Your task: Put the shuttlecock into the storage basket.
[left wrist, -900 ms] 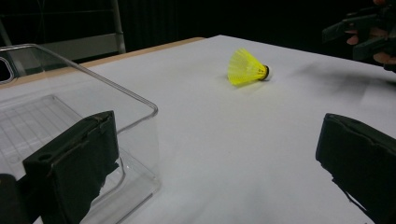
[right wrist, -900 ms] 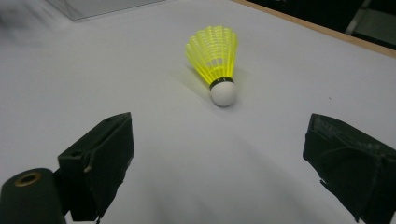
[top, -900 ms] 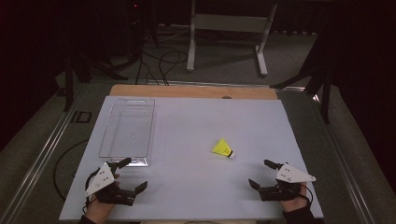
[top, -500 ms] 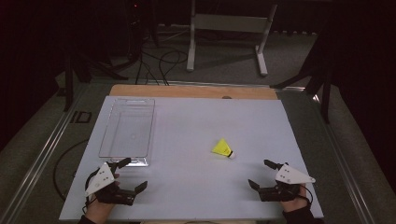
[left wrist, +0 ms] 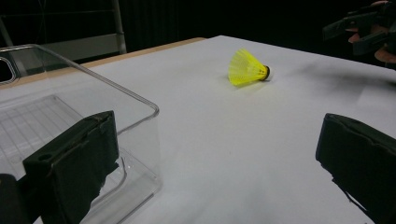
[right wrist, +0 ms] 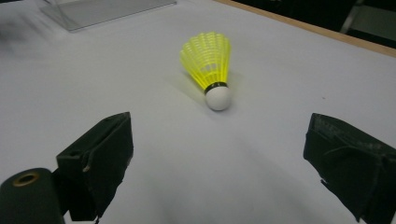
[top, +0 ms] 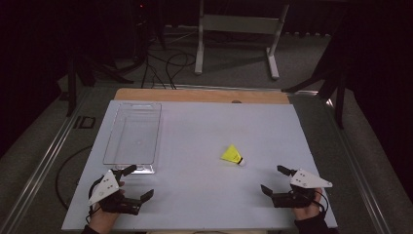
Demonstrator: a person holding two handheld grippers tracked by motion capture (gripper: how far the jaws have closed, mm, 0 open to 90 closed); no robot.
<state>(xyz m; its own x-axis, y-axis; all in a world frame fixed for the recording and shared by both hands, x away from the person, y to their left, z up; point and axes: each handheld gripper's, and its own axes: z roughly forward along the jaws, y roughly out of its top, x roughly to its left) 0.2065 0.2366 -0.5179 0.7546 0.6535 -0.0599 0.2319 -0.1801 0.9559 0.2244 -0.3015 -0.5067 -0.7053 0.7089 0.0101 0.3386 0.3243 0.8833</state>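
Dark room w/ cables and a metal stand on the far floor; nearer, a white table sheet w/ a wood strip along its far edge. Compared w/ the two earlier high views, nothing has shifted: both hands sit in the same near corners, and the yellow plastic shuttlecock w/ white cork tip lies on its side in the same spot, right of centre, tip pointing near-right. The clear rectangular plastic bin stands empty at the left, well apart from the shuttlecock. Left gripper rests just near of the bin's near edge, jaws spread wide, nothing between them; the left gripper view looks past the bin corner to the shuttlecock farther off. Right gripper is released too, jaws wide and empty, and the right gripper view has the shuttlecock dead ahead, near but not touching, cork toward the jaws. So no change means the work hasn't begun yet: prob. a pause before the reach. Right gripper looks best placed to go fwd and close on the shuttlecock, w/ the bin as the likely drop spot.
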